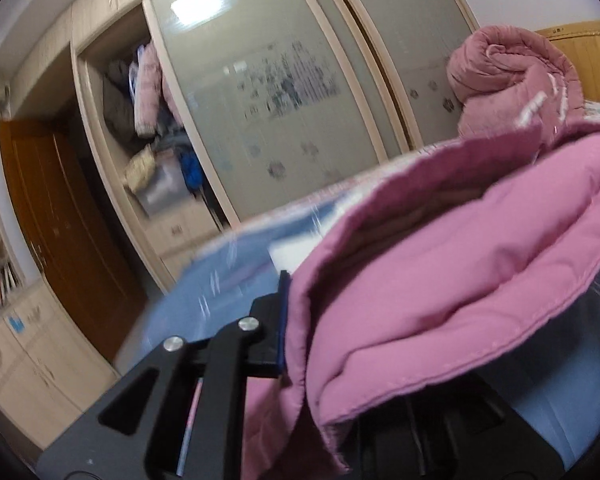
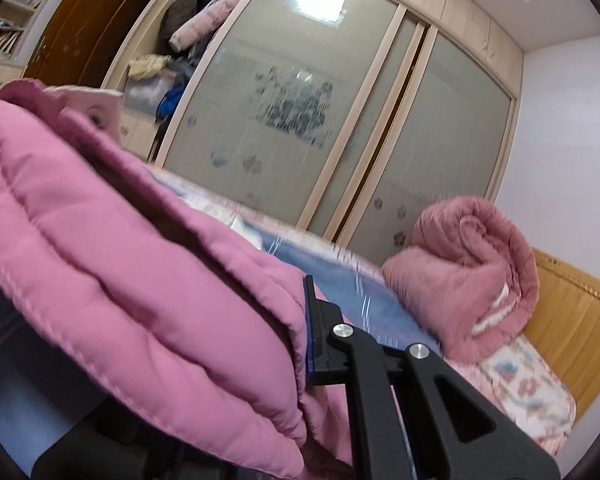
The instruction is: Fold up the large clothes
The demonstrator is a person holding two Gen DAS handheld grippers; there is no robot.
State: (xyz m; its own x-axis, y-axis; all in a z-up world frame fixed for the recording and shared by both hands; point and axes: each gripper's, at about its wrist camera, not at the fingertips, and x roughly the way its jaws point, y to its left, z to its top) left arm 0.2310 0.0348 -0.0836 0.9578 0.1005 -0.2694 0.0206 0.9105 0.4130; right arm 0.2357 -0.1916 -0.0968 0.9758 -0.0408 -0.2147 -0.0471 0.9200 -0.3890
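Observation:
A large pink padded jacket (image 1: 440, 280) hangs doubled over between both grippers, lifted above the bed. My left gripper (image 1: 296, 328) is shut on one edge of it; only its left finger (image 1: 282, 320) shows, the other is under the fabric. In the right wrist view the same jacket (image 2: 120, 260) fills the left half. My right gripper (image 2: 300, 332) is shut on its other edge; its right finger (image 2: 312, 320) shows, the other is buried in the padding.
A bed with a blue sheet (image 1: 220, 280) lies below. A rolled dusty-pink quilt (image 2: 468, 272) sits by the wooden headboard (image 2: 572, 312). A wardrobe with sliding glass doors (image 2: 300, 120) and an open, stuffed section (image 1: 148, 128) stands behind, beside a brown door (image 1: 60, 220).

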